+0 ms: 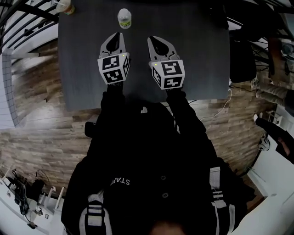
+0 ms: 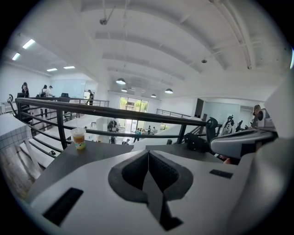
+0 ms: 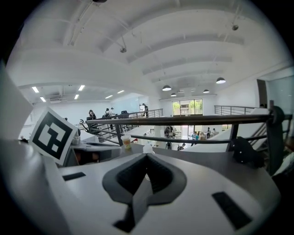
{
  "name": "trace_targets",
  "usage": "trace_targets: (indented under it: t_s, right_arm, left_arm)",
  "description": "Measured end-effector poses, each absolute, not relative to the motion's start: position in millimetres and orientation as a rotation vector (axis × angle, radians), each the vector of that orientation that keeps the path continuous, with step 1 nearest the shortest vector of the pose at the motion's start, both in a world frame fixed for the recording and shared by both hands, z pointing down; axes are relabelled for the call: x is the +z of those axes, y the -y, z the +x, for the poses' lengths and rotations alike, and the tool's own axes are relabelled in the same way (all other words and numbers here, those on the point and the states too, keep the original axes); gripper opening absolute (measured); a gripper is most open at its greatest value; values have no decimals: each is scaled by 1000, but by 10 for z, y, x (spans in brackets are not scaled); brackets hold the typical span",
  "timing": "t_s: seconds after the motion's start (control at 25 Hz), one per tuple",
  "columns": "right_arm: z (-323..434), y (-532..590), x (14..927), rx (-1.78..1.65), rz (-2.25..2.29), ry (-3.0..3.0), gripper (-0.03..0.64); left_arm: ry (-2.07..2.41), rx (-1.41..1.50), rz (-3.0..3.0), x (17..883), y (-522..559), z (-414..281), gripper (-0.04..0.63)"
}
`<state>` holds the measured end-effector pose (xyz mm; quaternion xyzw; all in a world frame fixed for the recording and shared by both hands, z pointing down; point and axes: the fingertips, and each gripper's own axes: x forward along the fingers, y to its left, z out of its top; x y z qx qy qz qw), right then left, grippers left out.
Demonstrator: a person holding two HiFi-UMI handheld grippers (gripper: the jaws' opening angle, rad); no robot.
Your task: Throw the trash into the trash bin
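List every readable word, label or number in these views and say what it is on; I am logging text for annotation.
"STAF": white print on the person's black jacket; any further letters are hidden in a fold.
Bottle label: too small to read.
Cup print: too blurred to read.
Marker cubes: square patterns only, no letters or numbers.

Item 1: small white bottle (image 1: 124,19), white cap, pale greenish label band. Upright at the top centre of the frame, near the far edge of the dark grey desk (image 1: 193,55).

Item 2: clear plastic cup (image 1: 65,6), orange-yellow contents. Upright at the desk's far corner, upper left of the frame, well apart from the bottle.
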<state>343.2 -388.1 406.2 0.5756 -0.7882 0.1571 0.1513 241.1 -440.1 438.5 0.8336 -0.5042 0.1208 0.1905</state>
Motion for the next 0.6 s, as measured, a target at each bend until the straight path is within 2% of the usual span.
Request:
trace_targets:
  t_s: [0.4,0.6]
  right_arm:
    - [3484,4164,4266,502,1669,2213,15]
    - [3544,4245,4342,534,1678,2195,15]
  left_arm:
    - [1403,350,2348,4577,4917,2499,4]
    - [1370,355,2380,4632,5116,2626,84]
